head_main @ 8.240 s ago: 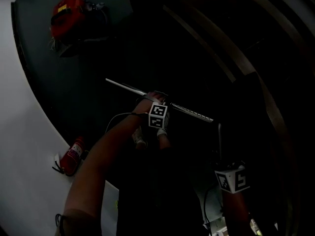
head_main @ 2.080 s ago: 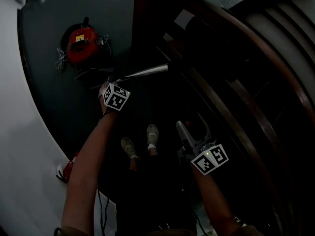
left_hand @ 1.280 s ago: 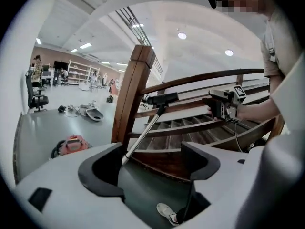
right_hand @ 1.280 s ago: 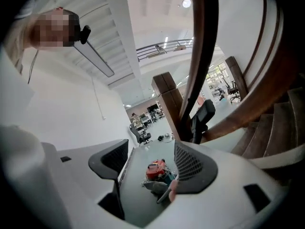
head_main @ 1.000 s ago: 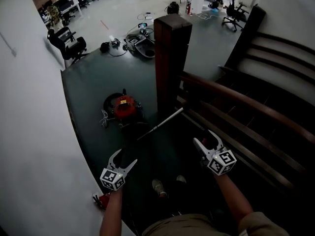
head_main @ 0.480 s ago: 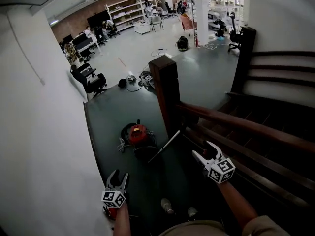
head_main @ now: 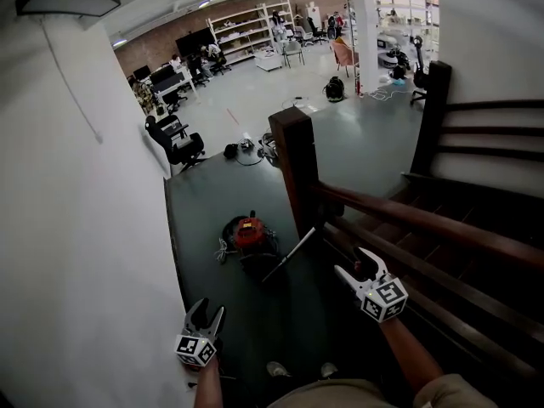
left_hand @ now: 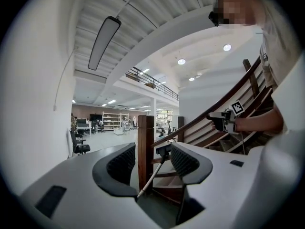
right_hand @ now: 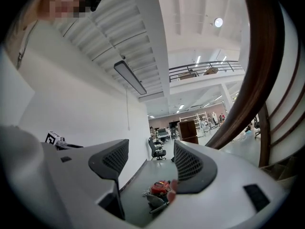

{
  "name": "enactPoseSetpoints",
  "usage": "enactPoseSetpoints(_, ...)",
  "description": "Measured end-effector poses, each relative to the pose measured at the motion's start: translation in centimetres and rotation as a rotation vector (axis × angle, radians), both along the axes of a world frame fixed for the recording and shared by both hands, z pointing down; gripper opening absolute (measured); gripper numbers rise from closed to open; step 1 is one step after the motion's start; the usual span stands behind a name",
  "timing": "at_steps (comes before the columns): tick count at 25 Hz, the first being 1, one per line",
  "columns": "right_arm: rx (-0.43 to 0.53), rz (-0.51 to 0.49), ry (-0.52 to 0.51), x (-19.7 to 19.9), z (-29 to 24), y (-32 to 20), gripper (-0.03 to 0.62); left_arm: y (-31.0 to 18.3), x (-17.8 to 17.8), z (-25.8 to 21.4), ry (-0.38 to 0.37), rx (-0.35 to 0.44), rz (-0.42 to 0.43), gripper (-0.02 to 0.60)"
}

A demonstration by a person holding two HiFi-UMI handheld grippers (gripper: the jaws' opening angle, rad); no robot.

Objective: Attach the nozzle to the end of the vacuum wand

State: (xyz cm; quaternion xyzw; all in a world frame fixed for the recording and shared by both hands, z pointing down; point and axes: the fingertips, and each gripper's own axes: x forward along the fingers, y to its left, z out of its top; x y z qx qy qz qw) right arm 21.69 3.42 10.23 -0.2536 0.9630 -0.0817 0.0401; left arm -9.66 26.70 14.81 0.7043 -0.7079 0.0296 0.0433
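Note:
The red vacuum [head_main: 249,232] sits on the dark floor below me. Its silver wand [head_main: 289,255] leans up from it against the wooden post [head_main: 293,164], with a dark nozzle piece [left_hand: 163,150] at its top end. My left gripper [head_main: 205,314] hangs low near the white wall, jaws partly apart with nothing between them. To the right, beside the handrail, my right gripper [head_main: 356,265] is open and empty. The left gripper view looks between its jaws [left_hand: 152,149] at the wand [left_hand: 151,178]. The vacuum [right_hand: 159,187] shows beyond the right gripper [right_hand: 151,149].
A white wall [head_main: 85,228] runs along the left. Dark wooden stairs and a handrail [head_main: 425,223] fill the right. A black office chair [head_main: 178,143] stands by the wall, with shelves and desks in the hall beyond. The person's shoes [head_main: 276,369] are at the bottom.
The head view has tilted up from the dark floor to the hall. Both grippers have let the wand go and risen. The left jaws have narrowed from wide apart.

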Motion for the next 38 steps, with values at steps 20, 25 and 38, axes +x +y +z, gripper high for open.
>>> enactPoseSetpoints(20, -0.121, 0.1, 0.04, -5.2, 6.4, 6.5, 0.302, 9.0, -7.2, 9.6, 0.114, -0.138, -0.028, 0.242)
enactPoseSetpoints(25, -0.201, 0.114, 0.044, -6.4, 9.8, 8.7, 0.302, 9.3, -6.7, 11.9, 0.138, -0.159, 0.017, 0.242)
enactPoseSetpoints(38, -0.279, 0.089, 0.138, -7.5, 18.2, 13.3, 0.302, 10.8, -1.7, 19.3, 0.182, -0.293, 0.132, 0.242)
